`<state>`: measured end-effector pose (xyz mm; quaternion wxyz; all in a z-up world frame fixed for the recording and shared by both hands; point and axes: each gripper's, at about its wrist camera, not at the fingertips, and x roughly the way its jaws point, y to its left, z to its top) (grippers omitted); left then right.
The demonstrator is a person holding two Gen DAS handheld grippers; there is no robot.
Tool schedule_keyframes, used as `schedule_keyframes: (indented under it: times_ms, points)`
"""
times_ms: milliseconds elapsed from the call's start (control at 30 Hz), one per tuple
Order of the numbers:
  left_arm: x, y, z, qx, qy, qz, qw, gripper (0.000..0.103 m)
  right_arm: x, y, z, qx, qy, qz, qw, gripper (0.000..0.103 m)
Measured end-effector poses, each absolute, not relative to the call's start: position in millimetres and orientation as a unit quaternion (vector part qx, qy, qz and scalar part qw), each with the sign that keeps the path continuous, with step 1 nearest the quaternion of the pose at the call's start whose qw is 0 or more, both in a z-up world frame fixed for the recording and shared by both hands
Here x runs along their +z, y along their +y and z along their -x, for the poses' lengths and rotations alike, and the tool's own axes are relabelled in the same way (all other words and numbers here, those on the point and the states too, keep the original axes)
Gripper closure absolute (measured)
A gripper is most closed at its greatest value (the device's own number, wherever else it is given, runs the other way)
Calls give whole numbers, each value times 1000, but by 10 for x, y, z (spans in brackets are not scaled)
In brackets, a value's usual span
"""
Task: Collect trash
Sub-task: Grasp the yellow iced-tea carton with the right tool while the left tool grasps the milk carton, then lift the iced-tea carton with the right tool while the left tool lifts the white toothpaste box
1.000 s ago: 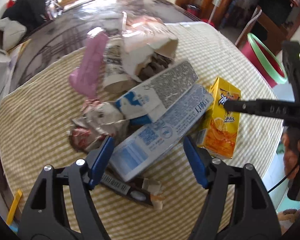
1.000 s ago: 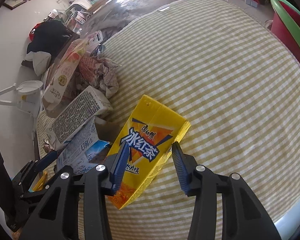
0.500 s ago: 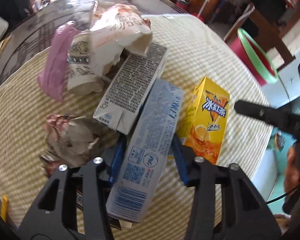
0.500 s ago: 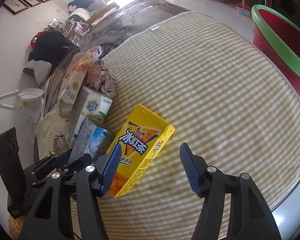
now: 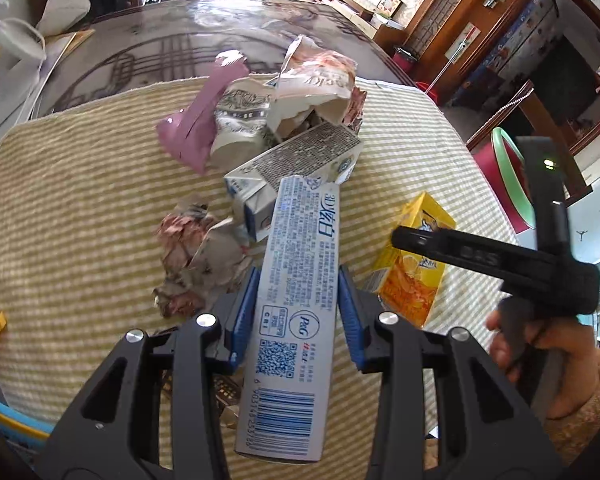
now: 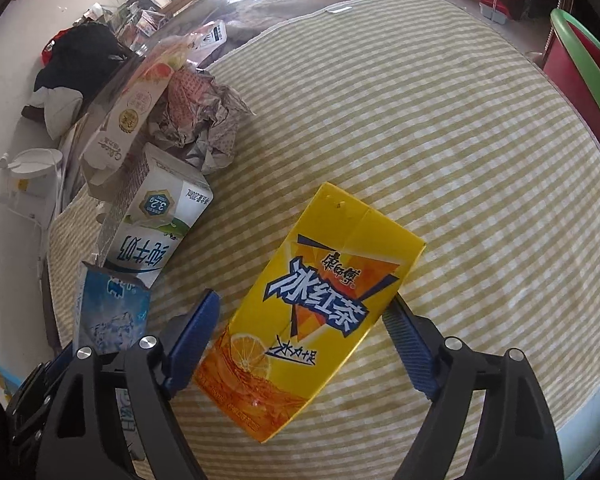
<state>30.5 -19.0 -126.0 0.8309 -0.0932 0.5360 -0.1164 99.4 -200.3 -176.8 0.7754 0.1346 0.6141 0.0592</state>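
Observation:
My left gripper (image 5: 298, 280) is closing its jaws on a long white-and-blue toothpaste box (image 5: 296, 320); both blue pads press its sides and its near end hangs toward the camera. In the right wrist view a yellow iced-tea carton (image 6: 340, 240) lies flat on the striped cloth (image 6: 420, 120). My right gripper (image 6: 302, 308) straddles its lower half with jaws opening, pads clear of the carton. The same carton (image 5: 416, 280) shows in the left wrist view, partly behind a black finger (image 5: 460, 252) of the right gripper. The toothpaste box's end (image 6: 108, 312) shows at the lower left.
A milk carton (image 5: 296, 164), crumpled paper (image 5: 196, 256), a pink wrapper (image 5: 196, 128) and a torn snack bag (image 5: 320, 84) crowd the cloth's far side. A red bin with a green rim (image 6: 580, 60) stands beyond the table's right edge. A hand (image 5: 548, 360) holds the right gripper.
The left jaws have closed onto the toothpaste box, which now points away from the camera, off the milk carton. The right jaws have spread wide around the yellow carton.

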Motion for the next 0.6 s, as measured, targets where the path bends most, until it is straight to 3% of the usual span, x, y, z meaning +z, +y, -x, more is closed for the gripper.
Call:
schedule_keyframes:
  times_ms: [100, 200, 333, 600]
  points:
    - [-1291, -196, -320, -121, 544, 97, 824, 65, -1744, -1765, -1045, 84, 593, -29, 800, 23]
    - [-1329, -196, -294, -130, 548, 99, 820, 54, -1715, -1583, -1027, 122, 579, 79, 802, 23]
    - [-1407, -267, -329, -136, 558, 96, 813, 46, -1670, -1779, -1016, 97, 586, 51, 803, 22]
    - [-1452, -518, -358, -170, 568, 81, 801, 41, -1693, -2142, -900, 72, 605, -5, 793, 26]
